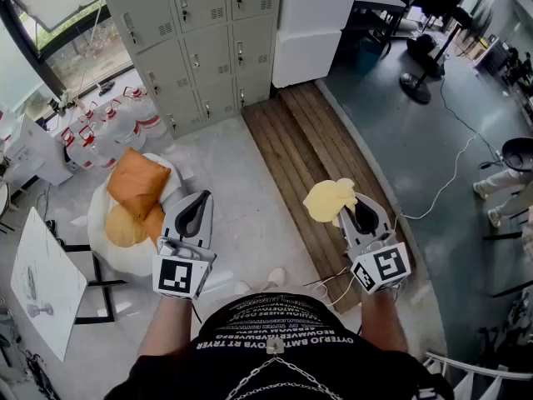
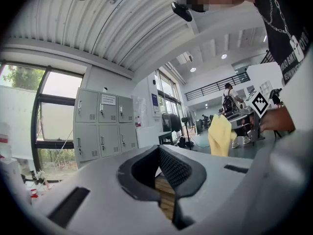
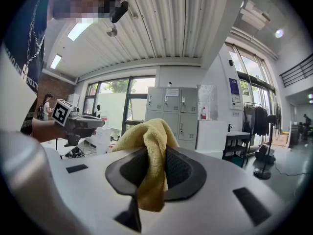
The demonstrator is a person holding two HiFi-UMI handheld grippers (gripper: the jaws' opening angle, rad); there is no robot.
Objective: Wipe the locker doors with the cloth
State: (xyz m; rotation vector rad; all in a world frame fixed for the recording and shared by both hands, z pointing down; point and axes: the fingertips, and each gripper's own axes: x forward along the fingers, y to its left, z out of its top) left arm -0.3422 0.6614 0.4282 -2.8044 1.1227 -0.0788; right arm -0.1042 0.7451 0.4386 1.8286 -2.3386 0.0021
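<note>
The grey lockers [image 1: 200,48] stand against the far wall, several steps ahead; they also show in the left gripper view [image 2: 105,126] and the right gripper view [image 3: 178,109]. My right gripper [image 1: 362,215] is shut on a yellow cloth [image 1: 329,200], which bunches up above the jaws and hangs down between the pads [image 3: 151,165]. My left gripper [image 1: 193,215] is held level beside it, jaws together with nothing in them [image 2: 159,153]. From the left gripper view the cloth [image 2: 220,136] dangles off to the right. Both grippers are far from the locker doors.
Orange cushions [image 1: 137,194] lie on a white seat at my left, with water jugs [image 1: 117,123] behind. A wooden plank strip [image 1: 308,157] runs toward the lockers. A white cabinet [image 1: 312,23] adjoins them on the right. A cable [image 1: 450,173] crosses the grey floor.
</note>
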